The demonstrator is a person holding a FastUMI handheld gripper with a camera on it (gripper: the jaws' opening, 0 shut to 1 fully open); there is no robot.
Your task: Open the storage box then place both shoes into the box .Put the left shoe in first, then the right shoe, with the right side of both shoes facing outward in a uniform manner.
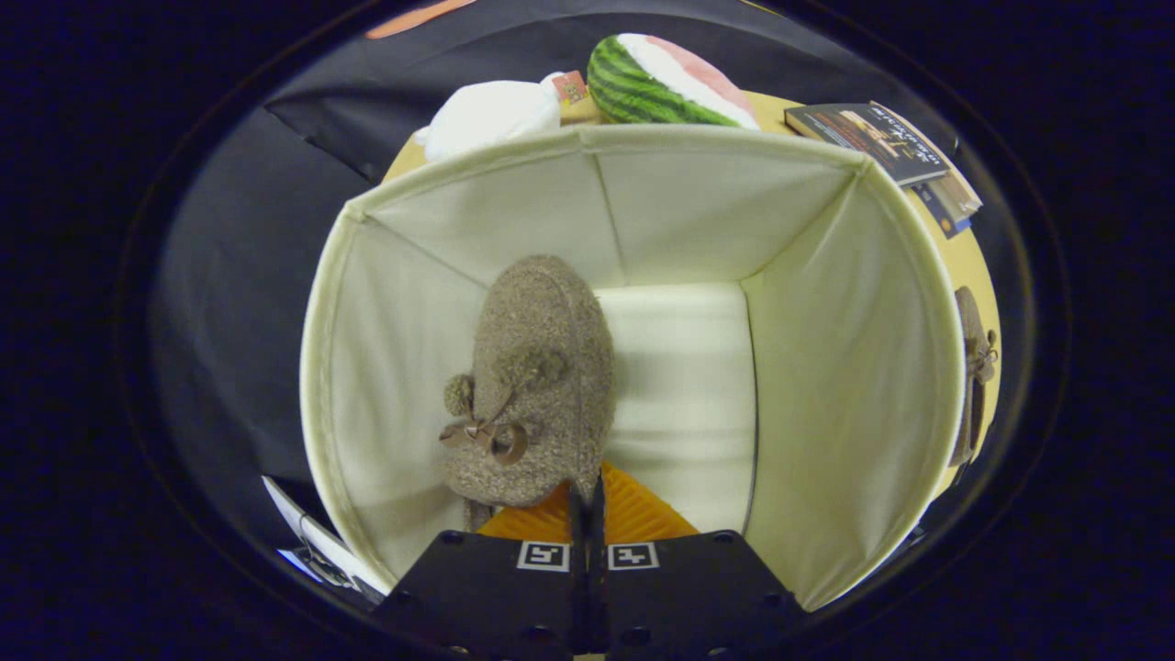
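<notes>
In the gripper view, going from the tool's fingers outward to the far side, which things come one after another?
Tool, closed on the fuzzy brown shoe → far wall of the cream storage box → white plush and watermelon-slice plush on the table behind the box.

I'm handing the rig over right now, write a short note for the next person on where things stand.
Tongs: closed tight on the edge of the fuzzy brown shoe, holding it inside the open storage box, against the box's left wall.
Second shoe: outside the box, on the table beside the box's right wall.
Done: box is open, first shoe is inside but not yet released.
Left: let go of this shoe, fetch the second one and set it in the bare space next to the first, facing the same way.
</notes>
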